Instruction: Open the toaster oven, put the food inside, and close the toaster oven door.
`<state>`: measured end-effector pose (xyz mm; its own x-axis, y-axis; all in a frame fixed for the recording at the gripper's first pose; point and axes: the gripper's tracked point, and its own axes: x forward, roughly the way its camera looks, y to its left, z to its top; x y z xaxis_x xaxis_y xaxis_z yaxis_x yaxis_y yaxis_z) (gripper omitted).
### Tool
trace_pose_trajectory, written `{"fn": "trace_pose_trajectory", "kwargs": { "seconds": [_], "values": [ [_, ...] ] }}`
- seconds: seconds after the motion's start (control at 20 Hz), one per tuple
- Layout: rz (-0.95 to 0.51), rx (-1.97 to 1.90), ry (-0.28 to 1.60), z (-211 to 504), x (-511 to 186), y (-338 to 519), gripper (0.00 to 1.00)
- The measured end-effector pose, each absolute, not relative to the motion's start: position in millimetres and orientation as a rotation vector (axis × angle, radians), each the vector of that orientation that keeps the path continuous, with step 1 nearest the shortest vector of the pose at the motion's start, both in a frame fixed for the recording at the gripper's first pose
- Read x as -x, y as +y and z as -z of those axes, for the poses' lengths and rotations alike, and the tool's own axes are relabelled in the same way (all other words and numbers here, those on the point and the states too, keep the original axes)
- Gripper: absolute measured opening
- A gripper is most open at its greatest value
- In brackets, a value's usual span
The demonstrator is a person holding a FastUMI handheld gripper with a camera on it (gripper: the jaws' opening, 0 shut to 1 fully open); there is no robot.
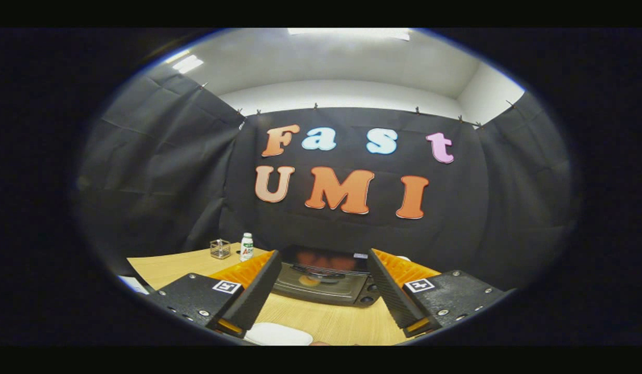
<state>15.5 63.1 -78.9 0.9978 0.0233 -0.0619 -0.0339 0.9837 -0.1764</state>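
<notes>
I had the jaws (321, 296) spread wide and empty, with the oven (321, 283) at 12 o'clock between them on the tabletop (331, 322), door shut. A white plate (278, 335) sat near at 6. I judged a hasty reach could shove the oven back or clip the plate.

toaster oven (323, 283) beyond spread gripper (321, 306) fingers

We see black cloth walls (159, 171) clipped up on three sides, a white ceiling (341, 62) with bright light panels (188, 63), and what looks like a wooden table (331, 322).
</notes>
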Motion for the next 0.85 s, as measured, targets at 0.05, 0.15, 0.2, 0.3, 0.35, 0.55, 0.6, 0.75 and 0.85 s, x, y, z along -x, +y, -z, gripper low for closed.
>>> {"fn": "trace_pose_trajectory", "kwargs": {
  "seconds": [0.05,0.15,0.2,0.3,0.35,0.55,0.6,0.75,0.85],
  "values": [
    [-0.03,0.176,0.047,71,-9,65,0.99],
    [-0.029,0.151,0.014,54,5,66,0.99],
    [-0.032,0.136,0.003,48,13,68,0.99],
    [-0.026,0.109,-0.019,37,26,62,0.99],
    [-0.021,0.102,-0.018,33,33,61,0.99],
    [-0.007,0.1,-0.014,22,60,56,0.99],
    [-0.003,0.095,-0.023,16,65,57,0.99],
    [0.007,0.074,-0.049,1,73,61,0.99],
    [-0.008,0.048,-0.05,-2,77,68,0.99]
  ]
}}
